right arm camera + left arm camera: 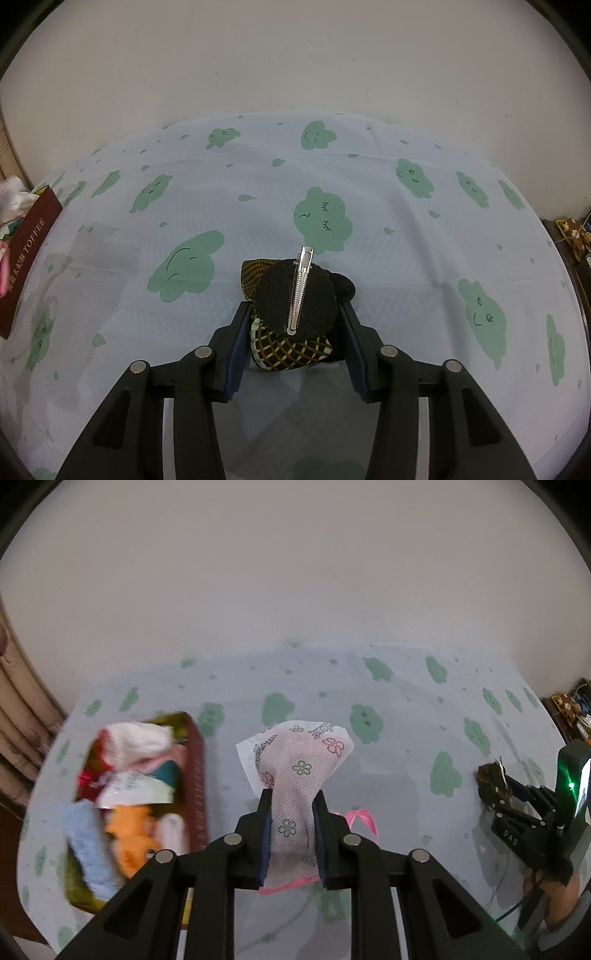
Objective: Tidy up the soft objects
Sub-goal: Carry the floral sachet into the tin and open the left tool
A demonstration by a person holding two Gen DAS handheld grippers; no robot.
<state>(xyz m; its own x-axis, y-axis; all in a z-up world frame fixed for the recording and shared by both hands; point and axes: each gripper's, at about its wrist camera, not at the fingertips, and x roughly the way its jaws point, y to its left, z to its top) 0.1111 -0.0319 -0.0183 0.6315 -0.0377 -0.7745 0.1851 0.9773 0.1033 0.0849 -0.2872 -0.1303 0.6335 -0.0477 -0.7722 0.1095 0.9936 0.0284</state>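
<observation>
My left gripper (pixel 292 794) is shut on a pink and white flower-printed soft packet (pixel 299 760), which sticks up between the pads above the tablecloth. To its left lies a dark red box (pixel 197 775) filled with several soft things: white, blue, orange and teal cloths. My right gripper (pixel 294 305) is shut on a black and brown patterned fabric hair bow (pixel 291 347) with a silver metal clip (pixel 301 288) on its round black back. The left wrist view shows that gripper (pixel 495 786) at the far right with the bow at its fingertips. A side of the box (pixel 29 251) reads TOFFEE.
A pale blue tablecloth (pixel 258 177) with green cloud shapes covers the table, with a plain wall behind it. A pink ribbon (pixel 360 818) lies on the cloth just behind my left gripper's right finger. A person's hand (pixel 554 897) holds the right gripper. Clutter sits past the right edge (pixel 572 229).
</observation>
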